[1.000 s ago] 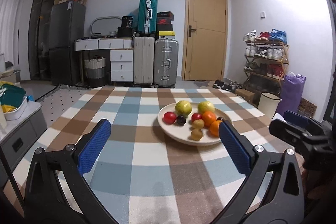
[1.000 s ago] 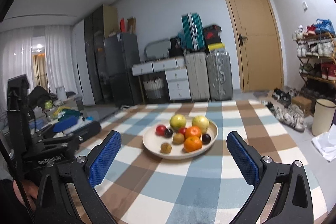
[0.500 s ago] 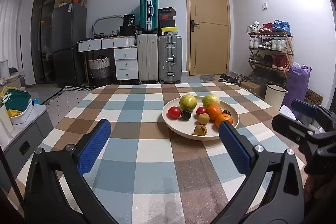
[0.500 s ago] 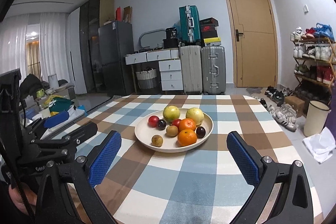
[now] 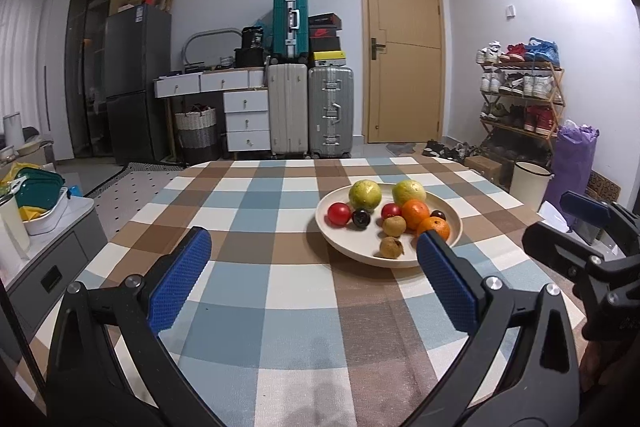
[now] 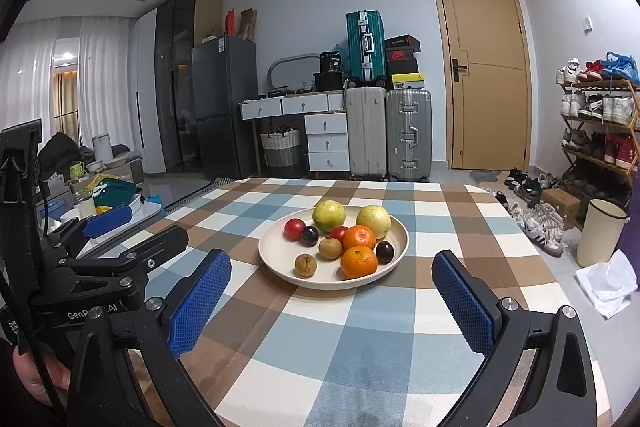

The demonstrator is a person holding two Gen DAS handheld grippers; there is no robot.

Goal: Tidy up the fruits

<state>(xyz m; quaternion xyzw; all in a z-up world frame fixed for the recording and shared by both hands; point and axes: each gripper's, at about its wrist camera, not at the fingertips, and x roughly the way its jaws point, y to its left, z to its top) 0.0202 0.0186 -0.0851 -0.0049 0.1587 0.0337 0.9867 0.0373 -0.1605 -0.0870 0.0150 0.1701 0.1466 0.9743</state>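
"GenR…AI" is partly read on the left gripper; in the plate are counted two guavas, two oranges — both grippers' jaws held wide, the right gripper included.

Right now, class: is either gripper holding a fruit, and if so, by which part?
Nothing is held. The left gripper and right gripper are both open and empty above the table; every fruit sits in the plate.

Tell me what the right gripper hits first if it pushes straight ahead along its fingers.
Most likely the near rim of the plate and the fruit on it; the open right gripper points at it over bare tablecloth. Its height above the table is unclear.
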